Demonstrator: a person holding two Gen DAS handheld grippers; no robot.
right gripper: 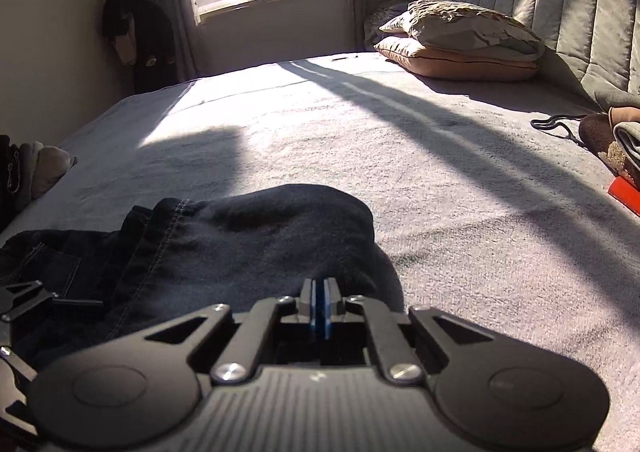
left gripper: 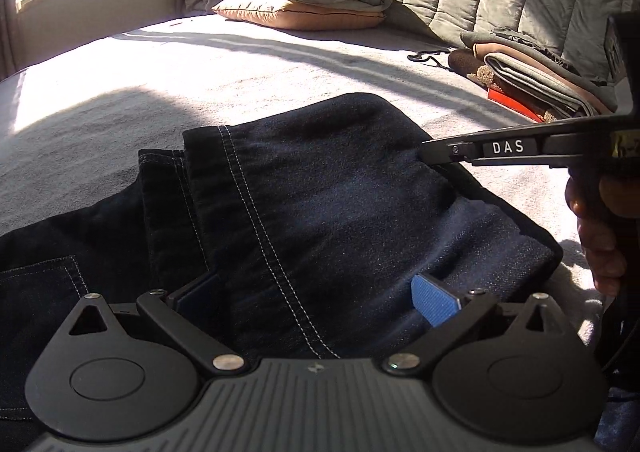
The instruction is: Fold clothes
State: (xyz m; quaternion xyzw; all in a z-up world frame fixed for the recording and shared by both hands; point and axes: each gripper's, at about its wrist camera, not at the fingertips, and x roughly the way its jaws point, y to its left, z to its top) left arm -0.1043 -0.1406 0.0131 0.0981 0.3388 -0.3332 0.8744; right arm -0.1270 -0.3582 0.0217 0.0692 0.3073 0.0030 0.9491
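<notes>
Jeans [left gripper: 320, 204]: dark denim, folded over on the grey bed [left gripper: 200, 84], near its front edge.
Left claw [left gripper: 316, 298]: spread wide, fingers either side of the top layer.
Right claw [right gripper: 320, 306]: pads pressed together at the fold's right edge; whether denim is pinched, I cannot tell.
Folded pile [left gripper: 532, 76]: well apart, by the headboard.

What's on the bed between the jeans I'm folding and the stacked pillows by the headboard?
Nothing: bare grey bedspread with sun and shadow bands runs from the jeans to the pillows, clearest in the right wrist view.
</notes>
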